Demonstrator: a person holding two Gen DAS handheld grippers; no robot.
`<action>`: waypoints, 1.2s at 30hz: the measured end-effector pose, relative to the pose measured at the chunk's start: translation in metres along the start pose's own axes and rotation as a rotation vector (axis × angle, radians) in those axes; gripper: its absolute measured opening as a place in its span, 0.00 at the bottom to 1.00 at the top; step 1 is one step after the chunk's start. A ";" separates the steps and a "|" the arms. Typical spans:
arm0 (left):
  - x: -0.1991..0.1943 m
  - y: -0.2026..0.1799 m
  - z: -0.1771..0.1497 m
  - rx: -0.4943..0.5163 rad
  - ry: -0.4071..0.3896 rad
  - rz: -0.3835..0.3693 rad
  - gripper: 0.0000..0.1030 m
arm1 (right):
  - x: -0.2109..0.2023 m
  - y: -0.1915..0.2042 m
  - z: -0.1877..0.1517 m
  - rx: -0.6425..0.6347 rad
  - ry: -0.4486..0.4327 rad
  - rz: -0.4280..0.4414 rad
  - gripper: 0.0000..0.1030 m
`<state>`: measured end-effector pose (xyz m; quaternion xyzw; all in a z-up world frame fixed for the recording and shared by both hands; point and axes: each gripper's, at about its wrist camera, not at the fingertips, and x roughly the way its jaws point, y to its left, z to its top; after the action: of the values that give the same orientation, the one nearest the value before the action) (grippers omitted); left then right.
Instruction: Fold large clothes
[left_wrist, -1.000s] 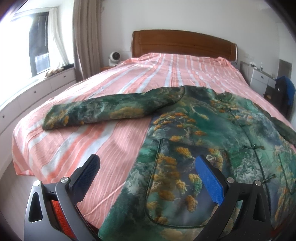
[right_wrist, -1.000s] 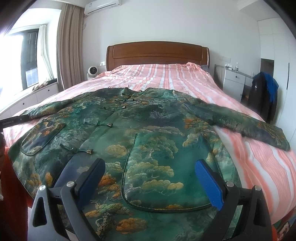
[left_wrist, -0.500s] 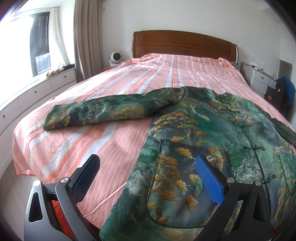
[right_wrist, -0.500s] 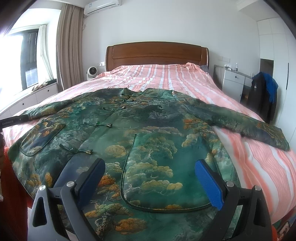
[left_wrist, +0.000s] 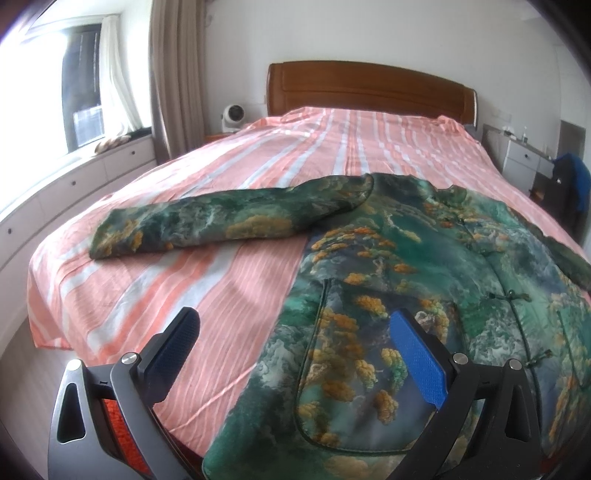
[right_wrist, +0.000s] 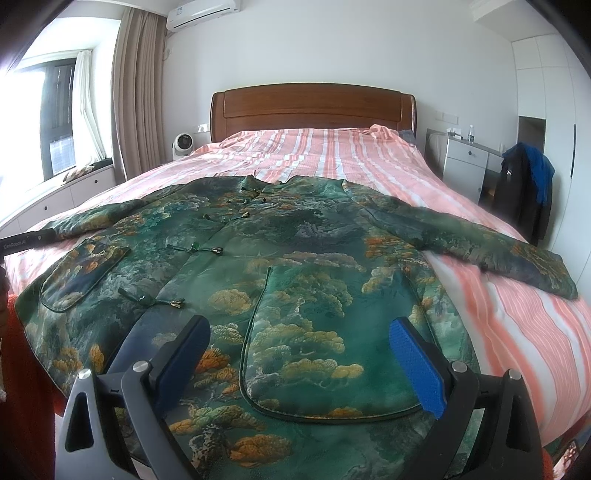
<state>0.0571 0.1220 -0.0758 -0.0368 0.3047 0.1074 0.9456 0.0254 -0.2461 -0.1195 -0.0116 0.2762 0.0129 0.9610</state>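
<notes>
A green brocade jacket (right_wrist: 295, 251) with orange and gold cloud patterns lies flat, front up, across the foot of the bed, both sleeves spread outward. Its left sleeve (left_wrist: 221, 225) stretches over the striped sheet in the left wrist view; its right sleeve (right_wrist: 480, 240) reaches toward the bed's right edge. My left gripper (left_wrist: 295, 347) hovers open above the jacket's left hem and pocket. My right gripper (right_wrist: 299, 350) hangs open over the right front pocket (right_wrist: 325, 343). Neither holds any cloth.
The bed (left_wrist: 207, 295) has a pink and white striped sheet and a wooden headboard (right_wrist: 314, 110). A small fan (right_wrist: 183, 144) stands at the back left, a white nightstand (right_wrist: 465, 162) and a chair with dark clothes (right_wrist: 524, 192) at the right. Drawers under a window (left_wrist: 55, 184) line the left.
Both views have shifted slightly, the left gripper edging a little higher and back from the jacket. The jacket has not moved and both grippers stay open.
</notes>
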 end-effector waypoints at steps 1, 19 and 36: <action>0.000 0.000 0.000 -0.001 0.001 0.001 0.99 | 0.000 0.000 0.000 0.000 0.000 0.000 0.94; 0.001 0.001 0.000 0.000 -0.004 0.007 0.99 | 0.000 -0.001 0.000 0.005 0.001 -0.001 0.94; 0.000 0.001 0.000 0.001 -0.005 0.009 0.99 | 0.000 -0.001 0.000 0.005 0.003 -0.001 0.94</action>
<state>0.0573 0.1229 -0.0758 -0.0346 0.3027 0.1116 0.9459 0.0249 -0.2473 -0.1195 -0.0095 0.2775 0.0120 0.9606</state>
